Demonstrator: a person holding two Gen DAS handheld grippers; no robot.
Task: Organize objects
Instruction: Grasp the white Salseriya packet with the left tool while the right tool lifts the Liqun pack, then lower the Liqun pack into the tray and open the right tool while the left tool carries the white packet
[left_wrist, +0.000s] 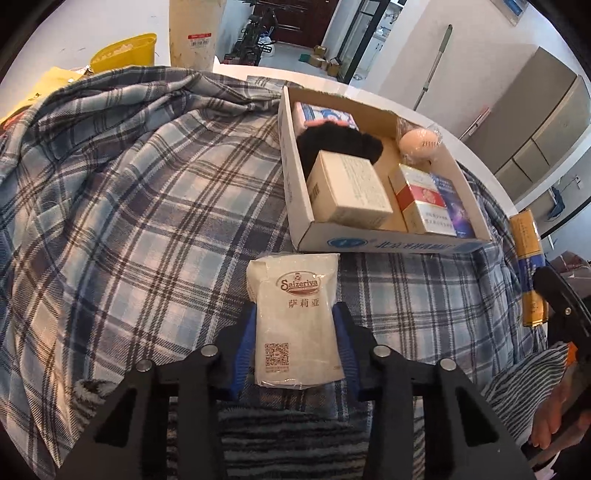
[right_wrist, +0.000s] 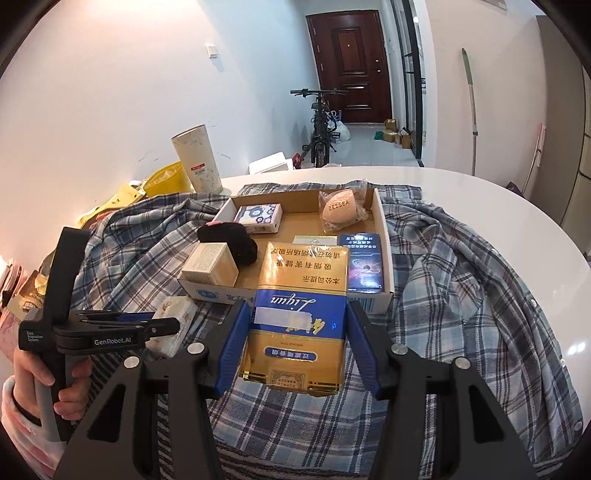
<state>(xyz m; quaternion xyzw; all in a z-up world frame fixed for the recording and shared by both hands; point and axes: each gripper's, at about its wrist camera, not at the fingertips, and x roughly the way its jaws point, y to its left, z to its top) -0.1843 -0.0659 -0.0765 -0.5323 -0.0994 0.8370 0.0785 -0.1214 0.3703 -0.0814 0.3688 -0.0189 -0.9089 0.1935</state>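
My left gripper (left_wrist: 296, 314) is shut on a white Saizeriya packet (left_wrist: 295, 325), its blue pads pressing both long sides just in front of an open cardboard box (left_wrist: 291, 177). In the right wrist view my right gripper (right_wrist: 298, 310) is shut on a gold-and-blue cigarette pack (right_wrist: 301, 295), held over the box's (right_wrist: 386, 236) near wall. The box holds a beige carton (left_wrist: 351, 188), a black furry item (left_wrist: 340, 142), an egg-shaped sponge (left_wrist: 417, 142), a red-and-white pack (left_wrist: 421, 199), a dark blue pack (left_wrist: 456, 206) and a patterned box (right_wrist: 258, 218). The left gripper (right_wrist: 162, 325) and packet (right_wrist: 173, 314) sit left of the right one.
A blue plaid shirt (left_wrist: 147, 206) covers the round white table (right_wrist: 480, 192) under everything. At the back left stand a tall paper cylinder (right_wrist: 197, 158) and a yellow bin (right_wrist: 166, 181). A hand (right_wrist: 70, 384) holds the left gripper's handle. A bicycle (right_wrist: 321, 125) stands by the far door.
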